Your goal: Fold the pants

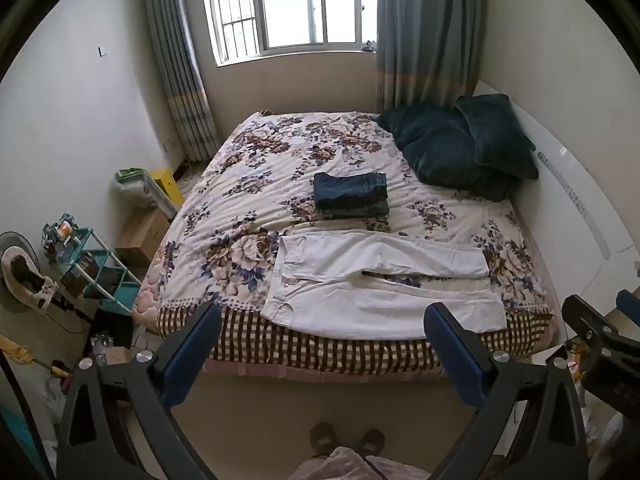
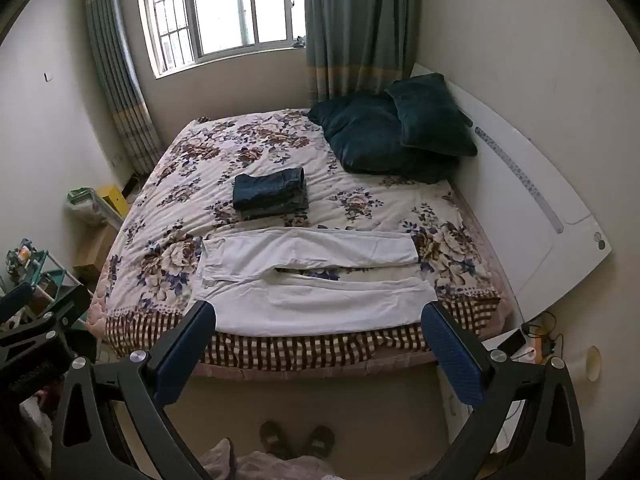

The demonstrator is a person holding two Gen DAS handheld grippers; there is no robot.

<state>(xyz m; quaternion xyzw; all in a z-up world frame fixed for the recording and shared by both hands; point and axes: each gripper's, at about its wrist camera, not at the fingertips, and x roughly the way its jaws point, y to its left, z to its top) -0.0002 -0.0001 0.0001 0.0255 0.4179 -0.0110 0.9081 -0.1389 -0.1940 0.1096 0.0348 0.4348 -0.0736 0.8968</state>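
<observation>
Along the near edge of the bed [image 1: 248,344]: white pants [image 1: 380,292] spread flat, legs apart, unfolded | mid-bed: folded jeans [image 1: 351,194] stacked, done | left gripper [image 1: 322,338], right gripper [image 2: 318,334]: both spread wide, empty, hovering short of the bed | all folds left.

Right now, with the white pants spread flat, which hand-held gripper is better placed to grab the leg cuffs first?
Probably the right hand-held gripper. The white pants lie with the waistband to the left and the leg cuffs to the right, nearer that side. The left hand-held gripper sits toward the waistband. Both are open and above the bed edge.
</observation>
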